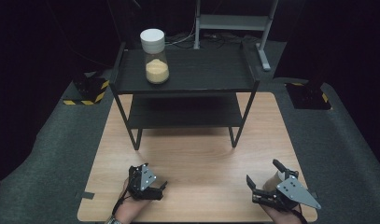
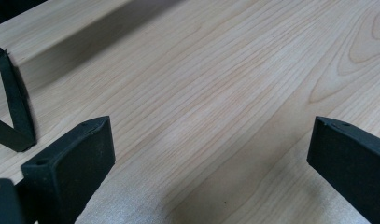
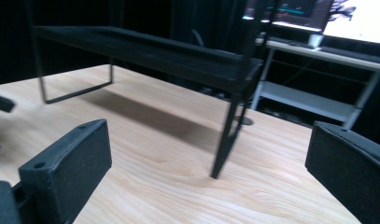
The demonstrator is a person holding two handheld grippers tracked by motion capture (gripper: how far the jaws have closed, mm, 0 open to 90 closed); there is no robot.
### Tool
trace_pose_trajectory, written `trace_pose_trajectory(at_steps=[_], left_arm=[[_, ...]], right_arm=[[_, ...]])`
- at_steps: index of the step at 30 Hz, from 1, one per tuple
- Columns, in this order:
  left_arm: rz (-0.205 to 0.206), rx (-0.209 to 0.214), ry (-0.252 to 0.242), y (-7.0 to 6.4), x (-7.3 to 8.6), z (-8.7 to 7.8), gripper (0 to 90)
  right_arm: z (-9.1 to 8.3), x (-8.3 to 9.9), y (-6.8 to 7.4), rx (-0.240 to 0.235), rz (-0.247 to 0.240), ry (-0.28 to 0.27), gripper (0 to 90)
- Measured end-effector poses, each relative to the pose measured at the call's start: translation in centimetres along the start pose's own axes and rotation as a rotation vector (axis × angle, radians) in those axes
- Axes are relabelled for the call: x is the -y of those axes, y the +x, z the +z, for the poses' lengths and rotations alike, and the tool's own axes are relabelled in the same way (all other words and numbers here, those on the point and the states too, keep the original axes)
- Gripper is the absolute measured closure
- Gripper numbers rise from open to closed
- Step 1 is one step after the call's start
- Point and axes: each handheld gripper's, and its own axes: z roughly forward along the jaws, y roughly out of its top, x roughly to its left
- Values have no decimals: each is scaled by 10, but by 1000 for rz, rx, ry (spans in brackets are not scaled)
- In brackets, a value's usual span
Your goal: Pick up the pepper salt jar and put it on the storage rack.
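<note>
Black tools [image 1: 162, 186] [image 1: 262, 175], two, apparently open, one jar [image 1: 155, 56]

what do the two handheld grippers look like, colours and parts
Both are black. The left gripper and right gripper each carry a grey three-cornered plate on top, dotted with small holes. Their fingers are thick, blocky black pads with a hole near the base. A wristband shows at the left wrist.

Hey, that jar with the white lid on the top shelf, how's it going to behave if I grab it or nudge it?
The jar looks like clear glass, so probably rigid, smooth and breakable. It is tall and narrow, so a push near the white lid may tip it. The tan powder fills only its lower part, which likely keeps the weight low and may shift if tilted.
</note>
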Motion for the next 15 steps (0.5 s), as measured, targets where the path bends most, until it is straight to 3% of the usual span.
trace_pose_trajectory(at_steps=[15], left_arm=[[6, 7, -4, 1, 1, 0, 11]], right_arm=[[-19, 12, -15, 96, 54, 19, 0]])
